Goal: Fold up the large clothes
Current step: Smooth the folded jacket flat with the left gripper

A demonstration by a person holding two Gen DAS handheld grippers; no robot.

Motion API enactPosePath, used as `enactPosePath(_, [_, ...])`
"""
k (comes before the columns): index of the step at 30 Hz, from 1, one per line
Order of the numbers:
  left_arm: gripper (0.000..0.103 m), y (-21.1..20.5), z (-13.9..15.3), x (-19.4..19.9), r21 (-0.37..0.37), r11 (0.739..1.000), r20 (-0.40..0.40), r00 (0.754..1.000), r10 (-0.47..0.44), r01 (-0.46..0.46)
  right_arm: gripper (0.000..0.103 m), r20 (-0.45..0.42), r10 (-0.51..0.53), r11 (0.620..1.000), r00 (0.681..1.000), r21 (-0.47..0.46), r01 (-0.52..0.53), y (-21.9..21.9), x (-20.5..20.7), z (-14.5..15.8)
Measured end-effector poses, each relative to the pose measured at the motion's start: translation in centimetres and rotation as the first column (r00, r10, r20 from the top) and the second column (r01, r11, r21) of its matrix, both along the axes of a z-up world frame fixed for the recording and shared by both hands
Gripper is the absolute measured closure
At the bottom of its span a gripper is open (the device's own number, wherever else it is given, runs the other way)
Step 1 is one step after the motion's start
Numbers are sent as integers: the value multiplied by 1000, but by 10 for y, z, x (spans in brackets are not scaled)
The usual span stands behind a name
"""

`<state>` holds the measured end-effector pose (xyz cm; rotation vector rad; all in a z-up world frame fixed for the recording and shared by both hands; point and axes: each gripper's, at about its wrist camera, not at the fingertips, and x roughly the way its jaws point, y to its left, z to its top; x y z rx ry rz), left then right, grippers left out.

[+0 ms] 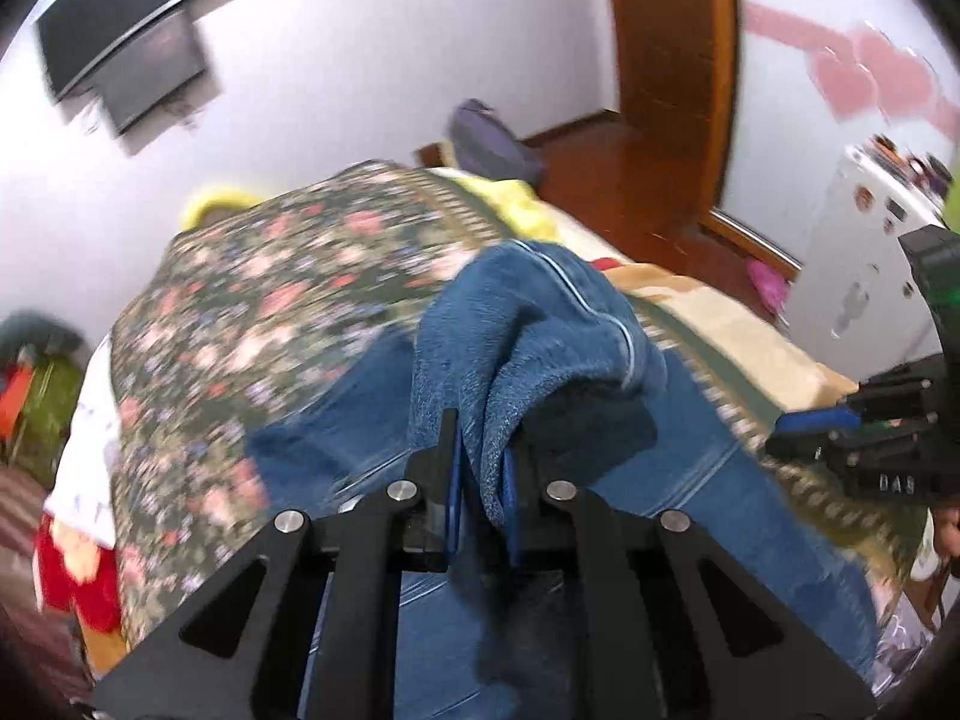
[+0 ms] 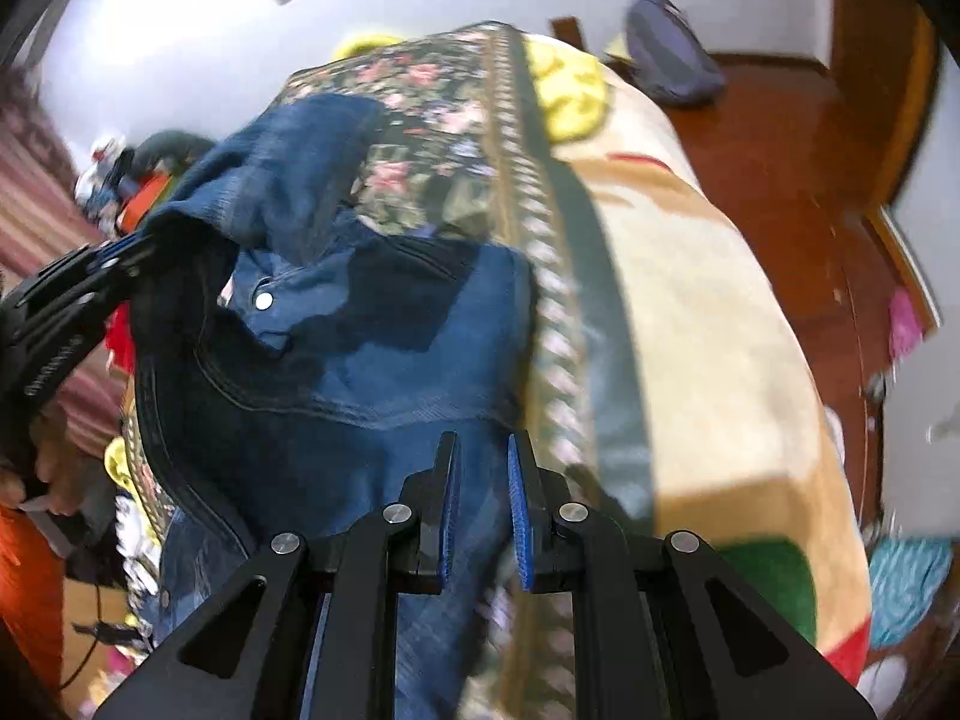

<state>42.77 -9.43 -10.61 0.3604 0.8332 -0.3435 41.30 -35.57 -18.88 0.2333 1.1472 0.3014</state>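
A pair of blue jeans (image 2: 360,336) lies on the floral bedspread (image 2: 432,108), waist button facing up. My left gripper (image 1: 483,468) is shut on a bunched fold of the jeans (image 1: 540,324) and lifts it off the bed. It also shows in the right wrist view (image 2: 129,252) at the left, holding the lifted denim edge. My right gripper (image 2: 483,480) hovers just above the jeans near their right edge, jaws a narrow gap apart with nothing between them. It shows in the left wrist view (image 1: 810,426) at the far right.
The bed carries a beige blanket (image 2: 720,324), a yellow cloth (image 2: 570,96) and a purple bag (image 2: 672,60). A wooden floor (image 2: 798,168) lies to the right. A TV (image 1: 120,42) hangs on the wall. Clutter sits left of the bed (image 2: 138,180).
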Motion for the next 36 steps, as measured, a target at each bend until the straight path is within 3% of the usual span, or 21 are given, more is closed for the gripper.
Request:
enactPosePath(6, [90,97,-34,-13,-64,985,-117,981,154,-162,91,-42,88,978,995,-184,-94,40,20,-34])
enactPosePath(9, [86,144,-73,-27,-112,963,-245,946,214,-247,91,-2,136,955,991,-266,-132,45,9,-35])
enactPosePath(12, [75,170,-107,-43,-166,940,-357,907,224,-298,91,11,192,895,981,-413,-170,57,-4,-31])
enactPosePath(13, [68,176,-117,-53,-177,932,-366,900,237,-317,91,11,199,872,980,-457,-172,62,-7,-32])
enactPosePath(16, [49,187,-127,-74,-166,925,-302,911,281,-341,91,20,219,805,975,-568,-169,72,-17,-35])
enactPosePath(19, [45,195,-129,-85,-178,920,-295,911,288,-348,91,10,197,814,980,-560,-157,69,-16,-39])
enactPosePath(23, [44,215,-131,-91,-234,894,-353,890,288,-382,90,-1,149,851,989,-509,-129,59,-13,-38])
enactPosePath(25, [44,226,-129,-98,-245,884,-361,884,298,-398,81,10,133,850,991,-515,-109,54,-17,-38])
enactPosePath(27, [44,235,-129,-106,-248,878,-362,879,309,-410,49,33,108,834,994,-546,-73,47,-20,-37])
enactPosePath(28, [44,241,-128,-112,-244,874,-362,876,319,-420,42,40,97,841,994,-538,-61,41,-21,-36])
enactPosePath(29, [44,245,-129,-116,-240,872,-363,873,327,-426,38,34,87,857,996,-512,-57,36,-20,-37])
enactPosePath(32, [44,260,-133,-122,-249,857,-384,858,341,-452,38,-7,30,920,1000,-392,-30,17,-14,-37])
enactPosePath(36, [44,278,-135,-112,-307,804,-433,827,358,-509,38,-45,-26,978,999,-209,17,2,-8,-29])
